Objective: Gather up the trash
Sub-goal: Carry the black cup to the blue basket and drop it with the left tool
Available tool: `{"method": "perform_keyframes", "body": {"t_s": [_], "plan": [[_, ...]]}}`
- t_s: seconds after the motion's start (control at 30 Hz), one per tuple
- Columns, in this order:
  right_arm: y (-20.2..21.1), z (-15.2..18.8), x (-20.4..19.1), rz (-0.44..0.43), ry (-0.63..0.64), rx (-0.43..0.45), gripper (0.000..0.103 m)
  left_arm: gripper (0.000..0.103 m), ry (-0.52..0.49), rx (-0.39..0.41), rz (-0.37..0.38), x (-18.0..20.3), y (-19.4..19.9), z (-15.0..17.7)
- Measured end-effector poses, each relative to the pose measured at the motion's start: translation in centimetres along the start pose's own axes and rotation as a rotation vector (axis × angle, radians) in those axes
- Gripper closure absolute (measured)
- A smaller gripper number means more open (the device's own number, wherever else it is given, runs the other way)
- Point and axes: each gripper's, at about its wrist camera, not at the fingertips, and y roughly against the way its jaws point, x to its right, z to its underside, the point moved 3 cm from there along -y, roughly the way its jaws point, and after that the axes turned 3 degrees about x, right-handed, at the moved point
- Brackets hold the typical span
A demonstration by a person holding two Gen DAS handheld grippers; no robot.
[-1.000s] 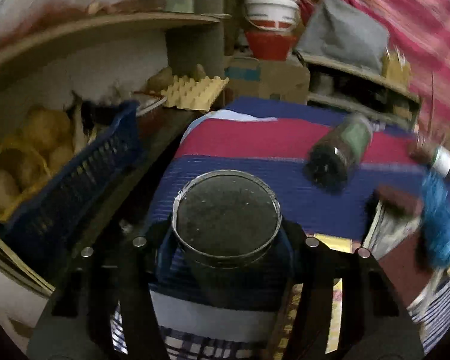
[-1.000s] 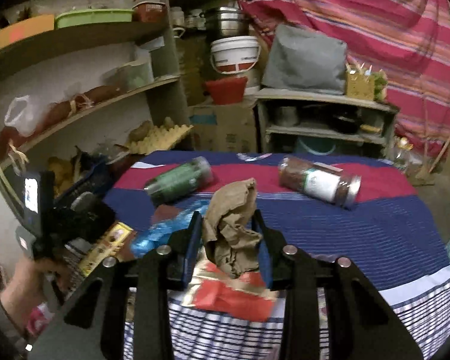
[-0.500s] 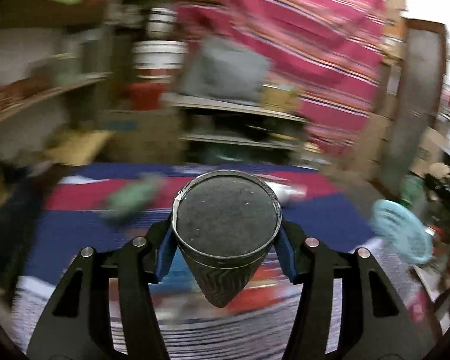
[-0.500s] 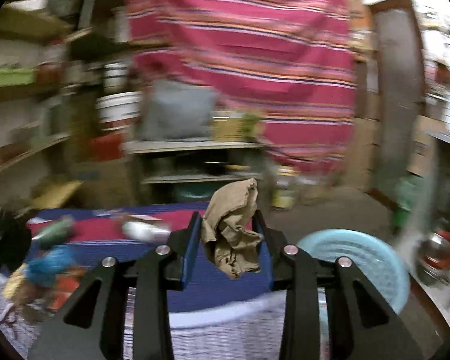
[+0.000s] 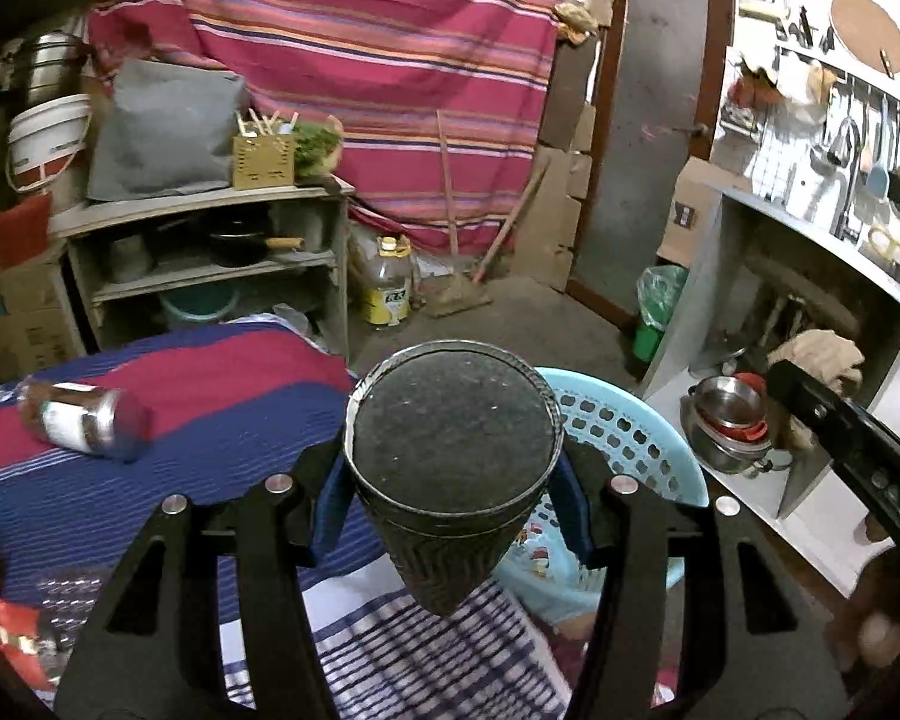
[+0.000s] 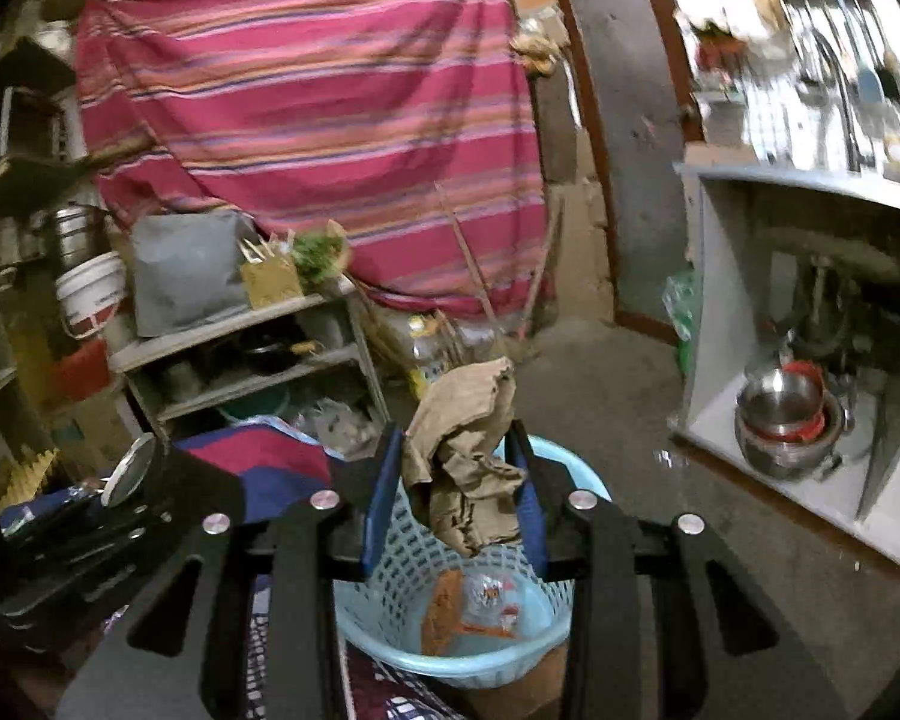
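both views swung off the cluttered surface [image 5: 168, 420] within the last second: a second ago the wrist cameras faced the shelves and the striped cloth, half a second ago everything was smeared with motion, now the light blue basket [image 6: 492, 654] on the floor sits under both tools. left tongs [image 5: 453, 504] are clamped on a dark ribbed cup [image 5: 453, 450], grip unchanged across the three left-wrist frames; the cup now hangs over the near rim of the basket [image 5: 630, 438] at the surface's edge. right tongs [image 6: 456, 504] are clamped on a crumpled brown paper wad [image 6: 468, 468], which hangs above the basket opening. judgement: carry phase nearly over, both pieces look placed for release, paper better centred than the cup. already in the basket: a brown scrap and a printed wrapper [image 6: 486, 600], details too small to read. left behind: a labelled jar [image 5: 78, 420] lying on its side and a red wrapper [image 5: 6, 624] at the frame edge. hidden: the cup blocks most of the basket interior in the left view; cup contents not visible; right view background blurred; the basket's far base is cut off by the tool body.
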Motion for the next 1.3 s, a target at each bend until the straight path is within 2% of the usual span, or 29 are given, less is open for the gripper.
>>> {"method": "perform_keyframes", "body": {"t_s": [0.27,0.4,1.03,1.3], "plan": [[-1.9,0.4,-1.7,-0.002,0.003,-0.011,0.068,0.048,-0.012,-0.039,0.006,1.4,-4.1,0.3],[-2.1,0.6,-2.6,-0.005,0.006,-0.014,0.068,0.048,-0.019,-0.045,0.007,1.6,-4.5,0.5],[-2.4,0.9,-2.1,-0.001,-0.015,-0.019,0.067,0.048,-0.015,-0.030,0.018,1.6,-3.6,0.1],[-3.3,1.8,-0.6,0.024,-0.038,-0.042,0.066,0.048,0.004,-0.065,0.055,2.5,-5.9,0.7]]}}
